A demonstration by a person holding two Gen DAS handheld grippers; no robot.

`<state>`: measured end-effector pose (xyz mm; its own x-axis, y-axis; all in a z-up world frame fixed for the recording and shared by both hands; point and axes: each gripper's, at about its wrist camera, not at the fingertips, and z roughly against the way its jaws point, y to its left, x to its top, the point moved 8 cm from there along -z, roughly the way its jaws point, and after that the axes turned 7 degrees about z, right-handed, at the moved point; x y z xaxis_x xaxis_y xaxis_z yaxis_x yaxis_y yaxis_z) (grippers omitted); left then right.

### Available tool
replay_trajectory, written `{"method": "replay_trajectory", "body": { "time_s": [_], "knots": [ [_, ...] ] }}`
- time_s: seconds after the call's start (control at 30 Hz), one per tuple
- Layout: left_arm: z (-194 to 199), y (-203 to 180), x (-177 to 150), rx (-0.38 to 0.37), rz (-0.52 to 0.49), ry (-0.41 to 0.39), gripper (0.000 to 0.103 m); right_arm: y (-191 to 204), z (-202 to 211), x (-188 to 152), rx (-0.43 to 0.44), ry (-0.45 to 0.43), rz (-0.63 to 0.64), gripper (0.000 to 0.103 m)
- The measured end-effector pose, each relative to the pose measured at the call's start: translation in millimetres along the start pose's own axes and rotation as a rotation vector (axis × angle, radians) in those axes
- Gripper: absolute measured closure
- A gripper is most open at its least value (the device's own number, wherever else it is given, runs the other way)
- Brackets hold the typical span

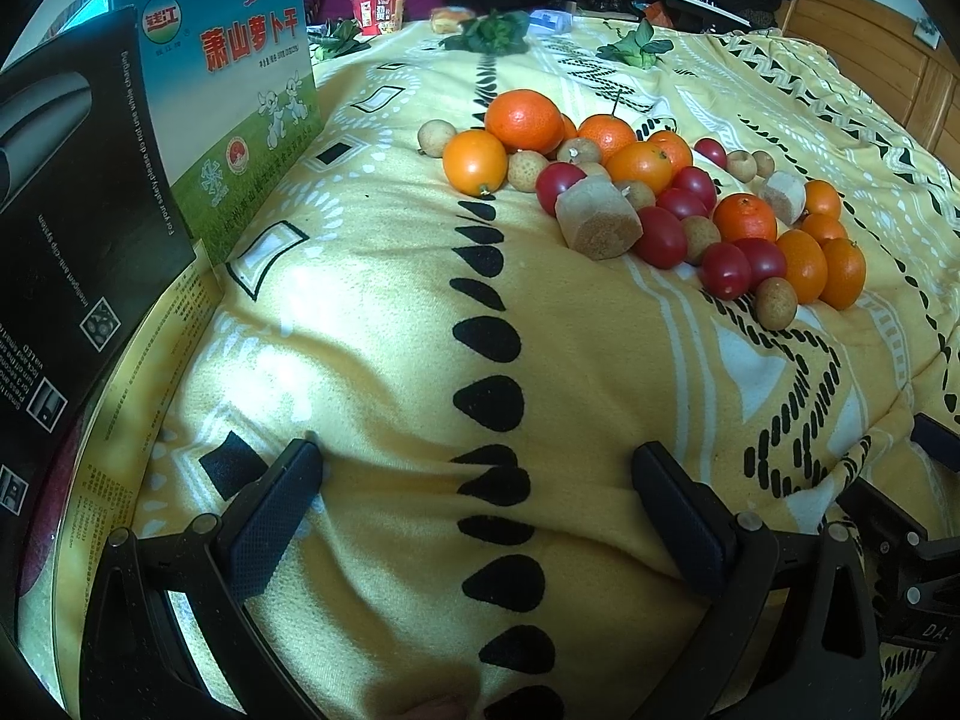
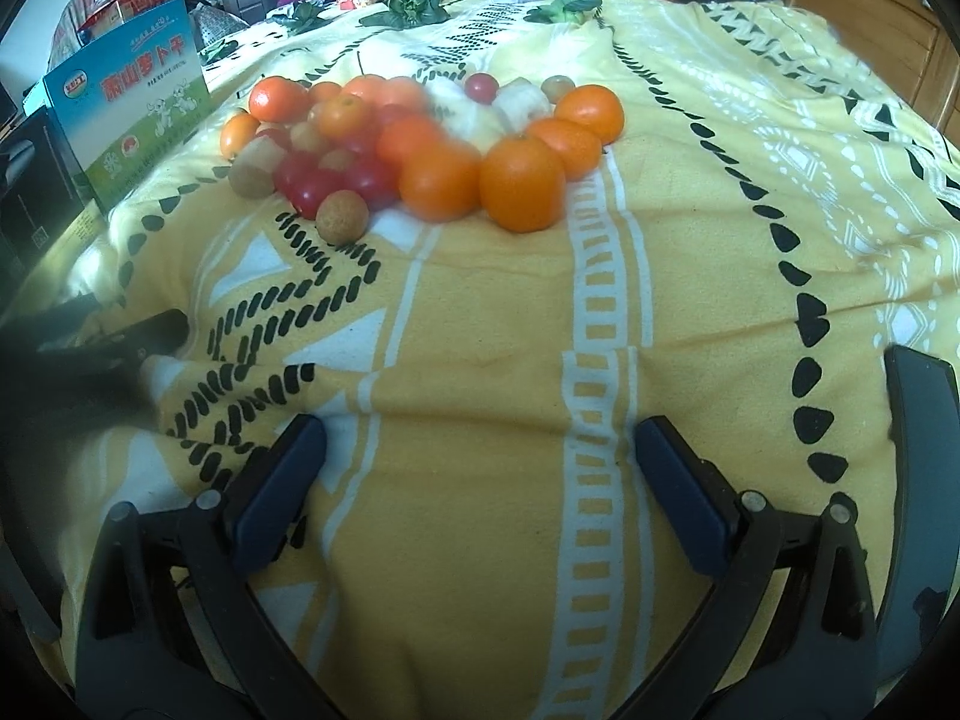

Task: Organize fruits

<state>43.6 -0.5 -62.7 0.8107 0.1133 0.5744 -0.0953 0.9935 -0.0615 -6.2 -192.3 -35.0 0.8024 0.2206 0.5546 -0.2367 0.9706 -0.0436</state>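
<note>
A pile of mixed fruit lies on the yellow patterned cloth (image 1: 372, 312): oranges (image 1: 523, 120), kumquats (image 1: 475, 162), red cherry tomatoes (image 1: 660, 237), tan longans (image 1: 776, 302) and cut cane chunks (image 1: 597, 217). The same pile shows in the right wrist view, with an orange (image 2: 522, 183), tomatoes (image 2: 312, 189) and a longan (image 2: 340, 217) nearest. My left gripper (image 1: 477, 468) is open and empty, well short of the pile. My right gripper (image 2: 480, 444) is open and empty, also short of the pile.
A blue-green printed box (image 1: 234, 96) and a black box (image 1: 78, 228) stand at the left. Leafy greens (image 1: 489, 33) and a red noodle cup (image 1: 379, 12) lie at the far edge, with a seated person behind. The left gripper shows at the right view's left edge (image 2: 120, 342).
</note>
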Motion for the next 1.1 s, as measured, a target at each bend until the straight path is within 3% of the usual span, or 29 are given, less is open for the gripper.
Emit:
{"method": "replay_trajectory", "body": {
  "time_s": [1.1],
  "knots": [
    [3.8,1.5,-3.7,-0.008,0.001,0.005,0.0,0.5,0.2,-0.1,0.0,0.0,0.001,0.0]
  ]
}}
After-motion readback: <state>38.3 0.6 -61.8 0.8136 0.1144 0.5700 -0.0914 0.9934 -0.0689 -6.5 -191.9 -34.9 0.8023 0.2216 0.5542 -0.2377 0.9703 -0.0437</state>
